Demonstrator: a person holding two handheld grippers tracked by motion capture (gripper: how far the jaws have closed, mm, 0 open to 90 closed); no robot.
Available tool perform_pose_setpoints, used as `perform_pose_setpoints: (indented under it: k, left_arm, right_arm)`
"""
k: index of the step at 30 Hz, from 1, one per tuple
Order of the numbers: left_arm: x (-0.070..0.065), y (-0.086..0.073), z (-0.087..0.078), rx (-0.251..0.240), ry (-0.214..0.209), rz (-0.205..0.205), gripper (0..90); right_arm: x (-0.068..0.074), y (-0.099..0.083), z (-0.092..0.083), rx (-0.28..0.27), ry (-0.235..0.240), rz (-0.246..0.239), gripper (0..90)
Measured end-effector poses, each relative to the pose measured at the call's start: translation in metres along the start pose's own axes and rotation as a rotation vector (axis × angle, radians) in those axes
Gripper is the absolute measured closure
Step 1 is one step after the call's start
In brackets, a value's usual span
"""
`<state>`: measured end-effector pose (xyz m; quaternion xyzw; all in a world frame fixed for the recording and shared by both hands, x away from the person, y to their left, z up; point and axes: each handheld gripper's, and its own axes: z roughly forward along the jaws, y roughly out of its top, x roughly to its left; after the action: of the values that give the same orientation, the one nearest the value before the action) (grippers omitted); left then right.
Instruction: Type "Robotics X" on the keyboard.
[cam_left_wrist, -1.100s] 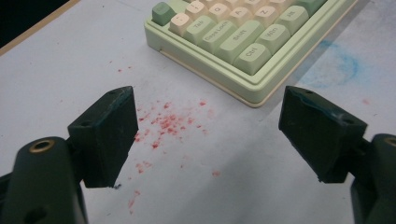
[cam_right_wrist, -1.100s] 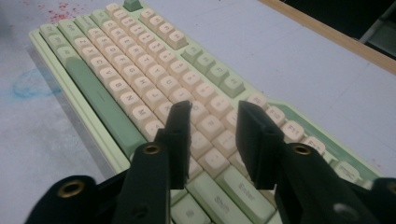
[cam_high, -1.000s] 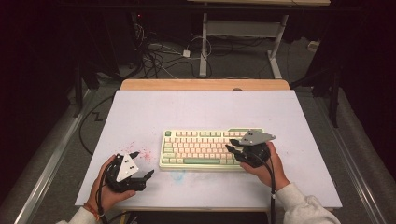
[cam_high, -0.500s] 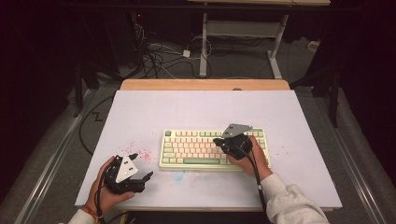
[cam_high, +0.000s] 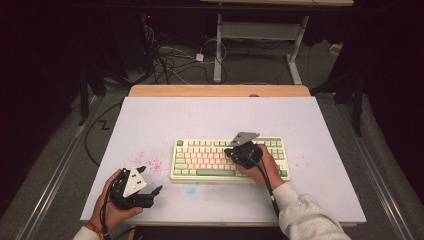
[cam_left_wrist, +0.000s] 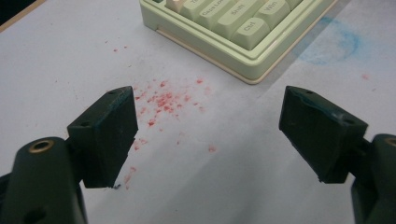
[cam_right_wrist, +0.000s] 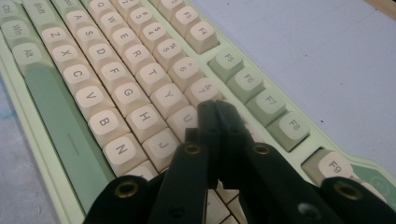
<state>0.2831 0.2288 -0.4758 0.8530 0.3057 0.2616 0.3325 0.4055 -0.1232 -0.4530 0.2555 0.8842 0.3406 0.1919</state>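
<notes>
A: The keyboard (cam_high: 229, 159) lies flat near the middle of the worktop (cam_high: 165, 120), a little toward the person's side and slightly right of centre. The right tongs (cam_high: 231, 151) hang over its key field with the jaws clenched together on nothing. In the right gripper view the joined tips (cam_right_wrist: 215, 112) sit just above the cream letter keys, about where the U and the neighbouring keys lie.

B: So the work in hand looks like pressing keys with the closed tips?

A: That is the likely reading. Whether a key is actually pushed down cannot be told; the tips hide the spot. The approach appears done and the jaws have just been closing, with nothing between them. The press itself, and any further keys, seem left to do.

B: And the other hand?

A: The left tongs (cam_high: 149, 181) rest low at the near left of the worktop, jaws released and wide apart, holding nothing. The left gripper view shows red specks (cam_left_wrist: 163, 100) on the surface between them and the keyboard's near left corner (cam_left_wrist: 247, 70) beyond.

B: How does the keyboard lie?

A: Its long axis runs left to right across the worktop, parallel to the near edge. The green space bar (cam_high: 216, 172) faces the person and the function row faces away.
</notes>
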Motion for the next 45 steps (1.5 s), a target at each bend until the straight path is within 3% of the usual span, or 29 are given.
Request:
perform_pose_setpoints:
  k: [25,31,45]
  left_arm:
    - [0.001,-0.001,0.001,0.004,-0.001,0.003,18.4]
    - [0.001,-0.001,0.002,0.009,-0.005,0.004,18.4]
    - [0.000,-0.001,0.002,0.019,-0.010,-0.003,18.4]
  right_arm:
    - [0.003,-0.001,0.000,0.000,0.001,-0.009,89.8]
    - [0.004,-0.001,0.001,0.025,-0.013,-0.024,90.0]
    - [0.008,0.004,-0.013,-0.050,0.003,-0.025,82.8]
